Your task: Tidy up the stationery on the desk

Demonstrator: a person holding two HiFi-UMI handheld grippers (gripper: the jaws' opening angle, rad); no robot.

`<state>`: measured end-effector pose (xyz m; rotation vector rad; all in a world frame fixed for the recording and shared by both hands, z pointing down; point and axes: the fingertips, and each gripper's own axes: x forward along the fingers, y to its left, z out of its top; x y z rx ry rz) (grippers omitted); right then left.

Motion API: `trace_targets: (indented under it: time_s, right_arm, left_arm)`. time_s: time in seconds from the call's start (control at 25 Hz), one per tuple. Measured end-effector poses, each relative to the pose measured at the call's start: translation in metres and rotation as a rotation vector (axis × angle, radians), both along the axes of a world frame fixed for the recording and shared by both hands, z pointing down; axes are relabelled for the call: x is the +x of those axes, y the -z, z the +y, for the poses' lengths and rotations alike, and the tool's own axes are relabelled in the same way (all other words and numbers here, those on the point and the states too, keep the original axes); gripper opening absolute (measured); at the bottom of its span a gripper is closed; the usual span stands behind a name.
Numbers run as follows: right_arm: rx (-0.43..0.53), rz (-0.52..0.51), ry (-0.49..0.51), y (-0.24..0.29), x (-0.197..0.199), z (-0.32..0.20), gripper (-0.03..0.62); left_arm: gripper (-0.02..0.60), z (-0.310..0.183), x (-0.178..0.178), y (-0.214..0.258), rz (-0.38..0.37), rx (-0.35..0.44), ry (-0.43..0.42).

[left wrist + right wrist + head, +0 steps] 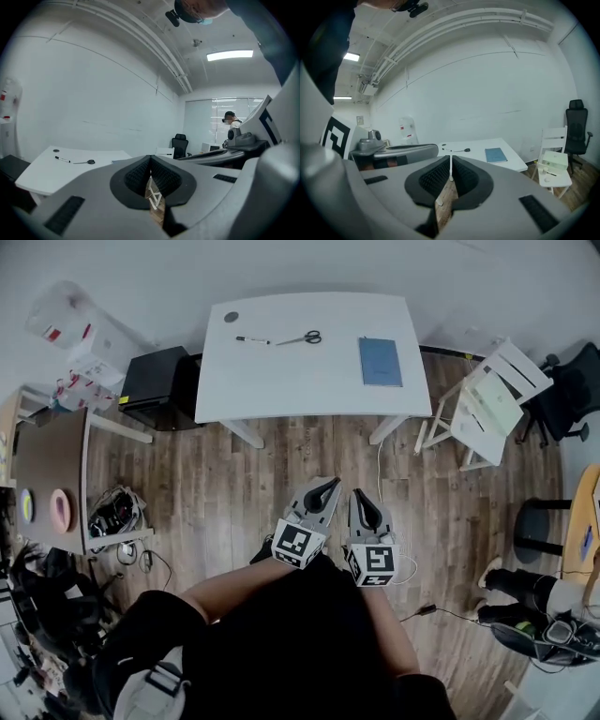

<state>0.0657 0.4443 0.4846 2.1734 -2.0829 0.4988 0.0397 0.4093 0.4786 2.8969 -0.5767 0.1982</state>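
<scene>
Here both are clenched with nothing between the jaws: the left gripper and the right gripper hang side by side over the wood floor, in front of the person and well short of the white surface. On that surface the stationery lies spread out. A marker pen and black-handled scissors sit close together in the far left part, a blue notebook lies flat toward the right end, and a small grey disc rests by the far left corner.
</scene>
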Motion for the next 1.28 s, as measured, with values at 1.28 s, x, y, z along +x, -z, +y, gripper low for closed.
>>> trace_targets:
  time_s: [1.28]
  right_arm:
    - [-0.177,-0.07,-0.12,-0.053,0.205,-0.246,0.035]
  left_arm:
    - [0.014,-0.268,0.169,-0.072,-0.04,-0.22,-0.099]
